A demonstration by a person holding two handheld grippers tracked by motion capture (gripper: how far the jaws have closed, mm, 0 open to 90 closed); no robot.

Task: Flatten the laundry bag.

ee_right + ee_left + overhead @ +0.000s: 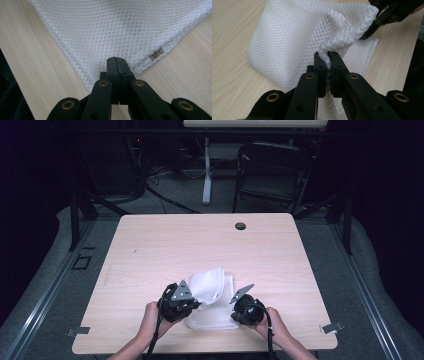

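We have the left gripper (328, 55) clamped on the mesh bag (212, 302)'s lifted edge, the right gripper (117, 61) pinching its corner; fold begun, bag not yet flat on the surface (165, 245).

White mesh bag (212, 295), partly folded over itself, near table's front edge.

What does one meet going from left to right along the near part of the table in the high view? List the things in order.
Metal clip at the table's left edge → left hand → left gripper → white mesh bag → right gripper → right hand → metal clip at the table's right edge.
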